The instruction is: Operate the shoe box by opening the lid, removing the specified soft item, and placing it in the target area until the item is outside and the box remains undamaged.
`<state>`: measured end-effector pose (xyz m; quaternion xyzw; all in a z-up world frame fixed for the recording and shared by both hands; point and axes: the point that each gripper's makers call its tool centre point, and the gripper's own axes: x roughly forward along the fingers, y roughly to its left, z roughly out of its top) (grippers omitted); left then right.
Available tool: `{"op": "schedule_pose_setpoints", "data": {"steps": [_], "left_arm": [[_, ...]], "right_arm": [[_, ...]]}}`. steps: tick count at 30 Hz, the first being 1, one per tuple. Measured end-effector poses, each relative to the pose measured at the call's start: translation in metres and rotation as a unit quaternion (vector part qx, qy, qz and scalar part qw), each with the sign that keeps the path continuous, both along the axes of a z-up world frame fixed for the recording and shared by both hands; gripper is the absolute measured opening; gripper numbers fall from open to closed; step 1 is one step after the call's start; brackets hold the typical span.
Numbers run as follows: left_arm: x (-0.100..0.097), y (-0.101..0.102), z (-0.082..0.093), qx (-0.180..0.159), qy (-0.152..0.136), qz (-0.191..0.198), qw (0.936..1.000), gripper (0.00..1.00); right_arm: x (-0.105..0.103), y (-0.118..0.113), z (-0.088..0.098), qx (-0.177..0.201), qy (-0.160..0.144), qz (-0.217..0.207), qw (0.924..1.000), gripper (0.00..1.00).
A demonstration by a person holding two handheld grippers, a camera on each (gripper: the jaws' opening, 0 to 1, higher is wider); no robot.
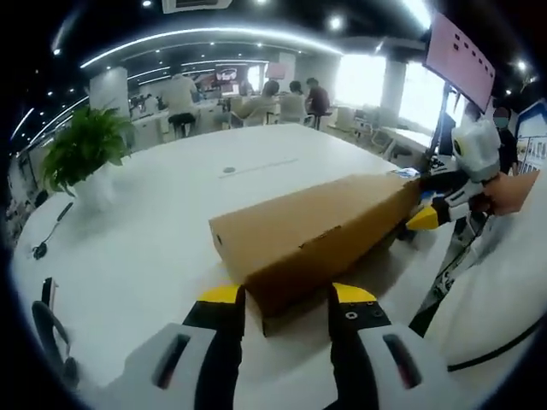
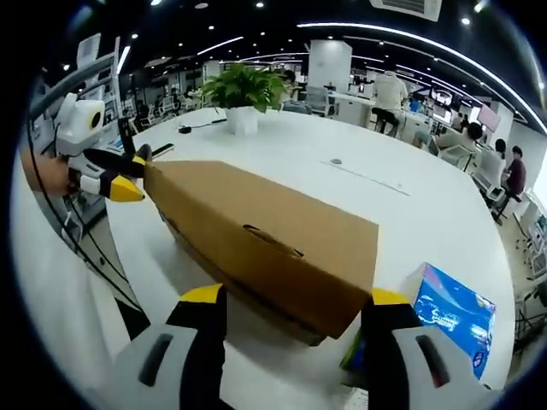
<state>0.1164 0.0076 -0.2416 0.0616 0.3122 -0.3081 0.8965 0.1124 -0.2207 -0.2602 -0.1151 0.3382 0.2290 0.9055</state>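
Yellow-tipped black fingers of the left gripper (image 1: 286,299) sit right up front in the left gripper view, spread apart with the near end of the long brown cardboard shoe box (image 1: 320,231) between them; whether they actually touch the cardboard I can't tell. Same deal in the right gripper view: the right gripper (image 2: 295,299) has its fingers apart on either side of the opposite end of the box. Each gripper also shows up at the far end of the box in the other one's view, at the box's end. The lid looks down, with a small slot in the long side panel. The box lies flat on the big white round counter (image 1: 171,222). A blue printed packet (image 2: 453,316) lies on the counter just beside the right fingers. Further back there's a green potted plant in a white pot (image 2: 242,94), and people are seated at desks in the background.
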Motion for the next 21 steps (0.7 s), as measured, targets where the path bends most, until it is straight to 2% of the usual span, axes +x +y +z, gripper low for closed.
{"op": "schedule_pose_setpoints", "data": {"steps": [2, 5, 9, 12, 14, 16, 20, 21], "left_arm": [[-0.003, -0.002, -0.005, 0.006, 0.009, -0.004, 0.9999, 0.4], [-0.004, -0.001, -0.01, 0.022, 0.008, -0.014, 0.9996, 0.4], [-0.002, 0.002, -0.013, 0.013, 0.021, -0.003, 0.9997, 0.4], [-0.002, 0.004, -0.015, 0.01, 0.024, -0.001, 0.9997, 0.39], [-0.003, 0.004, -0.016, 0.008, 0.026, -0.001, 0.9996, 0.37], [-0.002, 0.005, -0.02, 0.009, 0.033, 0.0, 0.9994, 0.36], [-0.002, 0.004, -0.021, 0.011, 0.037, -0.001, 0.9993, 0.37], [-0.002, 0.003, -0.022, 0.004, 0.049, 0.001, 0.9988, 0.38]], "right_arm": [[-0.002, 0.001, -0.005, -0.002, 0.006, -0.012, 0.9999, 0.66], [-0.002, 0.004, -0.007, 0.014, 0.007, -0.028, 0.9995, 0.68], [-0.004, 0.007, -0.009, 0.023, 0.018, -0.034, 0.999, 0.71], [-0.008, 0.009, -0.014, 0.008, 0.027, -0.023, 0.9993, 0.72], [-0.007, 0.008, -0.015, 0.004, 0.022, -0.023, 0.9995, 0.73], [-0.008, 0.011, -0.018, 0.024, 0.039, -0.03, 0.9985, 0.77], [-0.007, 0.011, -0.019, 0.013, 0.037, -0.033, 0.9987, 0.77], [-0.006, 0.01, -0.019, 0.017, 0.039, -0.041, 0.9983, 0.77]]}}
